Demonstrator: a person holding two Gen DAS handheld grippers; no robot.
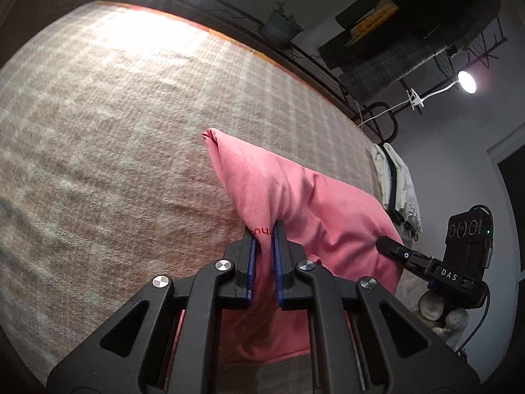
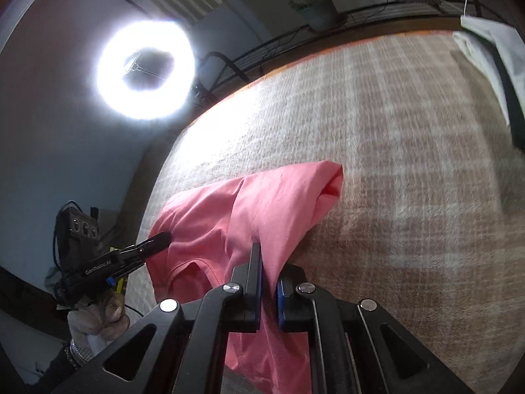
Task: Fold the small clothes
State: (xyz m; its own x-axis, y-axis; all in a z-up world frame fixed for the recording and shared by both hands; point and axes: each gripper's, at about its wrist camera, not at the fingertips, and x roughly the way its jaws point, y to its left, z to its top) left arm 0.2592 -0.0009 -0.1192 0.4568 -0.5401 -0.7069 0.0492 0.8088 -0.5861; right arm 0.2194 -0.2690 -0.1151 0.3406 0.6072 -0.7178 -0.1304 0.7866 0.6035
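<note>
A wide bed cover (image 1: 131, 124) with a beige and white check pattern is filling most of both views, and it is serving here as the landmark. Its far edge is showing an orange border (image 2: 328, 49), and behind this border a dark metal rail (image 1: 315, 75) is running. A small potted plant (image 1: 282, 28) is standing just behind the rail. A bright ring light (image 2: 144, 70) is shining beyond the far corner of the cover, and a small round lamp (image 1: 466, 82) on a bent white arm is glowing beyond its far edge, next to dark shelves with clutter. A pale garment with a dark strip (image 1: 397, 184) is lying at one edge of the cover. The pink garment (image 1: 288, 197) is hanging over the near part of the cover, lifted and bunched, with one folded corner pointing toward the far edge. The left gripper (image 1: 263, 229) is clamping a fold of the pink cloth between its blue pads (image 1: 252, 256). The right gripper (image 2: 269, 262) is pinching another fold of the same garment in the same way. In each wrist view the other gripper is biting the side of the pink cloth, held by a gloved hand (image 2: 98, 315).
</note>
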